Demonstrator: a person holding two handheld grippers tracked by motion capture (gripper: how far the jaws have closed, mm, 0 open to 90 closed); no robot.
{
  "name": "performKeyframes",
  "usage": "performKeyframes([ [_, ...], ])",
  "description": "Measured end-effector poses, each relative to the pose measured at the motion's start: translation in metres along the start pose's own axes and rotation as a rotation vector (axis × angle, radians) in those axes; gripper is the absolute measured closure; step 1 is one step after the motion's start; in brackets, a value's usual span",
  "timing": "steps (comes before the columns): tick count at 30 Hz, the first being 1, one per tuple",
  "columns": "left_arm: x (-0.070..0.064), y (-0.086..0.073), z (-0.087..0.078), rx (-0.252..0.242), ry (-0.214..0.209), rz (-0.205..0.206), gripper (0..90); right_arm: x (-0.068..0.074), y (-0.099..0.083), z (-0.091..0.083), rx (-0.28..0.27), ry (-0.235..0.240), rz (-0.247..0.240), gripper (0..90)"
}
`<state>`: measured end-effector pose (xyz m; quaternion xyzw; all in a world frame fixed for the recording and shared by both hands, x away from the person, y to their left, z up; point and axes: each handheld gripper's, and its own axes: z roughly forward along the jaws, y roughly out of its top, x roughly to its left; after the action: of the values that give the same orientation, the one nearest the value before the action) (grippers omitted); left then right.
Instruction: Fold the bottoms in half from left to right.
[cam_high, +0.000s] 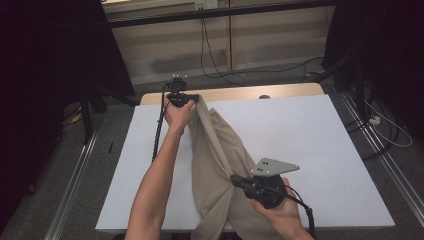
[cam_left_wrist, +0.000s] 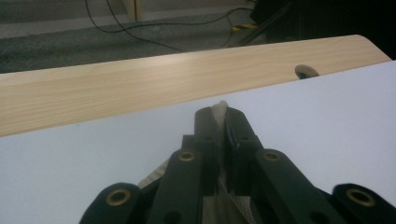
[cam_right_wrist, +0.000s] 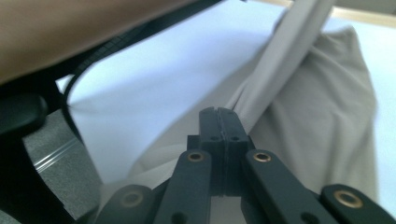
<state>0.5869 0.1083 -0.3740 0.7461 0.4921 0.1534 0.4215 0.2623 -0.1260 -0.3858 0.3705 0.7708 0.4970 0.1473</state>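
One beige cloth, bunched and stretched taut between two claws, draped across the white surface and spilling over its near edge. Far end pinched in the left claw, pressed together on a corner near the wooden far strip (fabric peeking between the tips). Near part clamped in the right claw, jaws closed on a fold. Probably mid-spread: lifting and pulling the cloth straight. Next, likely lowering both ends apart, flat, without losing either pinch.
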Motion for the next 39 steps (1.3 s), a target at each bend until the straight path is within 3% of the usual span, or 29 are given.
performKeyframes([
  [3,-0.001,-0.008,0.014,0.038,0.015,-0.005,84.9,-0.013,-0.014,-0.001,0.022,-0.032,0.026,90.0],
  [11,-0.002,-0.017,0.032,0.073,0.044,-0.021,84.9,-0.028,-0.029,0.003,0.063,-0.06,0.057,90.0],
  [18,-0.005,-0.027,0.048,0.083,0.027,-0.017,83.6,-0.042,-0.039,0.006,0.096,-0.105,0.073,90.0],
  [20,-0.004,-0.028,0.049,0.065,0.009,-0.034,81.5,-0.047,-0.043,0.007,0.109,-0.119,0.08,90.0],
  [21,-0.005,-0.028,0.05,0.043,-0.016,-0.029,74.6,-0.051,-0.048,0.008,0.125,-0.128,0.083,90.0],
  [23,-0.007,-0.027,0.05,0.034,-0.019,-0.017,62.8,-0.052,-0.049,0.008,0.133,-0.132,0.09,90.0],
  [24,-0.008,-0.027,0.049,0.022,-0.014,-0.019,62.8,-0.054,-0.051,0.008,0.136,-0.134,0.097,90.0],
  [26,-0.011,-0.026,0.045,0.013,-0.009,-0.018,45.3,-0.056,-0.052,0.008,0.142,-0.141,0.098,90.0],
  [31,-0.015,-0.027,0.025,0.0,0.001,0.013,27.2,-0.064,-0.056,0.008,0.162,-0.171,0.112,90.0],
  [32,-0.015,-0.032,0.016,-0.006,0.006,0.041,28.0,-0.066,-0.057,0.007,0.168,-0.174,0.108,90.0],
  [35,-0.014,-0.039,0.009,-0.009,0.003,0.04,29.0,-0.067,-0.058,0.005,0.174,-0.185,0.112,90.0],
  [37,-0.012,-0.055,0.001,-0.004,-0.005,0.06,33.4,-0.068,-0.059,0.004,0.183,-0.197,0.108,90.0],
  [39,-0.011,-0.061,-0.001,0.009,-0.015,0.07,34.8,-0.068,-0.06,0.004,0.188,-0.201,0.103,89.9],
])
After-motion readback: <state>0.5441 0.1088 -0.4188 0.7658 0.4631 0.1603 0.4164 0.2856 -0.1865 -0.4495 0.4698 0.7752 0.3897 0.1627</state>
